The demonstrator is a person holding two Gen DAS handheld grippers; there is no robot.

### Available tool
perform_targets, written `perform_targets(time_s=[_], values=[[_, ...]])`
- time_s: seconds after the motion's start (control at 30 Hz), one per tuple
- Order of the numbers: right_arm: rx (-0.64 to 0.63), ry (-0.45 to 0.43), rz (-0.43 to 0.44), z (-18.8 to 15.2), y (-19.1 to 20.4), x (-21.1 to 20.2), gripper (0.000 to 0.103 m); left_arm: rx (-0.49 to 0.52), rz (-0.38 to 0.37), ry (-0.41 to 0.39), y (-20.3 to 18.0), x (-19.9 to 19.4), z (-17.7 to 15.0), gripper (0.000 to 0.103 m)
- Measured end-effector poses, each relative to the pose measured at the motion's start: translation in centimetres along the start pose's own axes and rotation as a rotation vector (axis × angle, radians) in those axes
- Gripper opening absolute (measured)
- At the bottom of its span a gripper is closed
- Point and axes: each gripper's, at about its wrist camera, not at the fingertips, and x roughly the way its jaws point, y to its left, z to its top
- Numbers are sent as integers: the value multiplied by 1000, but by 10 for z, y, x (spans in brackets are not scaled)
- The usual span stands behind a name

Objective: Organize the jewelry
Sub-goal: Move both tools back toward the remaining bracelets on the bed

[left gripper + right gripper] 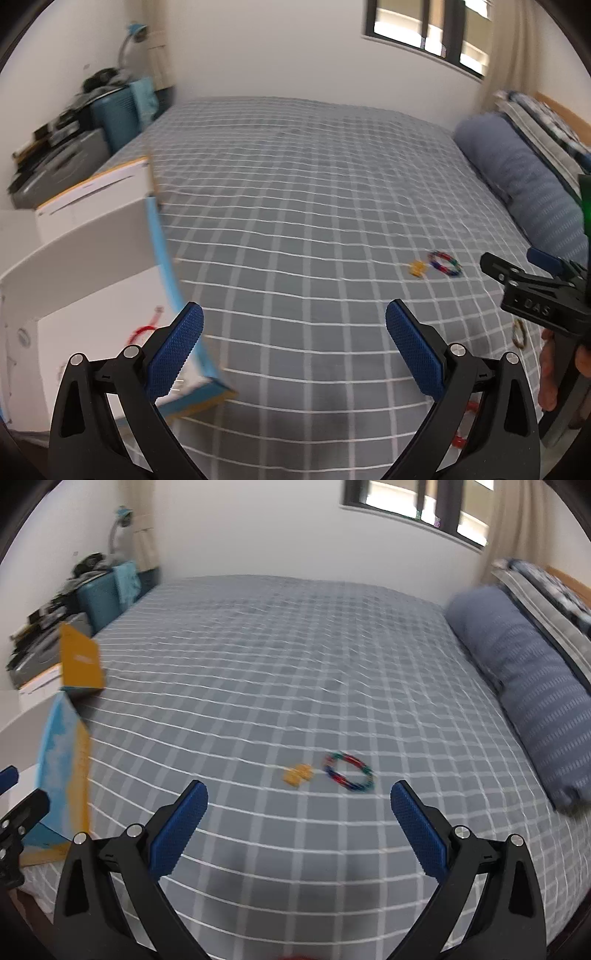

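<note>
The multicoloured beaded bracelet (349,771) lies flat on the checked bed cover (295,664), toward the pillow side, with a small yellow piece (298,774) just beside it. Both pieces are apart from the open white box (92,266) standing at the bed's left edge, which has blue-lined walls and something red inside. The right tongs (299,825) hover spread and empty, pointed toward the bracelet; the left tongs (295,349) are also spread and empty, near the box's corner.

The likely trouble is the soft cover. Pressing down to pinch a thin bracelet could snag fabric along with the beads, or nudge the ring aside. The yellow piece is close enough that a wide closing could catch or flick it. The left tongs could bump the light box wall and tip it.

Much is smeared by motion. What the yellow piece is cannot be told, nor the red item in the box. A dull ring (519,332) and red bits (467,410) show by the right tool in the left view, half hidden. The box's compartments are out of view.
</note>
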Motion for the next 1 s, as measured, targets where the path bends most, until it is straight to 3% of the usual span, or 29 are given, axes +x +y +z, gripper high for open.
perform_targets(time_s=[0.43, 1.0], values=[[125, 93, -144, -54, -95, 22, 95, 146, -125, 56, -89, 23, -47, 97], [234, 191, -204, -108, -160, 54, 95, 283, -241, 170, -143, 47, -129, 97]])
